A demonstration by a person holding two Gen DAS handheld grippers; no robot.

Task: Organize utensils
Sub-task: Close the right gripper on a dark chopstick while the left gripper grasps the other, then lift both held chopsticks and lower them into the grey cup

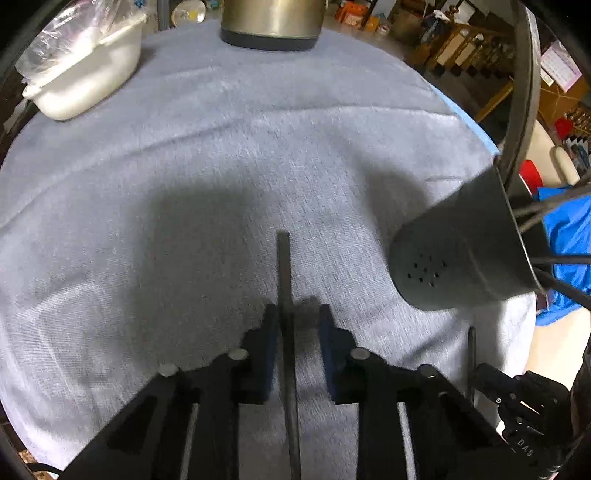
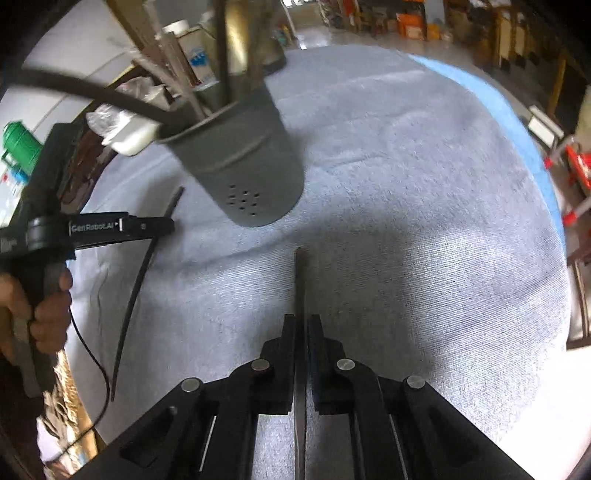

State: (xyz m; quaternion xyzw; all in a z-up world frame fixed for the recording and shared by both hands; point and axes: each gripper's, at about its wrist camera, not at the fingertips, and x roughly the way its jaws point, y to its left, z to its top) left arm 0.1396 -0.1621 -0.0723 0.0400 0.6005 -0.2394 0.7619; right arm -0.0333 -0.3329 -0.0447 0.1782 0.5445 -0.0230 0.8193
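1. Utensils come first: I have one dark thin stick in each gripper, and several more already stand in the grey holder (image 2: 255, 162).
2. Far left on the table, a white tub (image 1: 88, 77) under plastic wrap sits well apart from my work. It plays no part in this, as far as I can judge.
3. My left gripper (image 1: 297, 314) carries a chopstick (image 1: 283, 266) that runs up between its jaws. In its own view the stick lies against the left pad with a gap on the right side, so I cannot tell whether the pinch is complete.
4. In the right wrist view the same stick (image 2: 147, 258) hangs below that gripper, clear of the cloth (image 2: 424, 184), which tells me it is carried rather than resting.
5. The holder stands on the cloth between my two hands, near both, with drain holes low on its wall. Its open mouth is why I bring both sticks here, tips pointing down.
6. My right gripper (image 2: 302, 319) is almost fully closed, pads pressed on a second stick (image 2: 301, 280). Its tip points at the cloth just short of the holder's base.
7. A metal pot (image 1: 273, 22) stands at the back edge, out of the way.
8. I judge the next step is dropping each stick into the holder.
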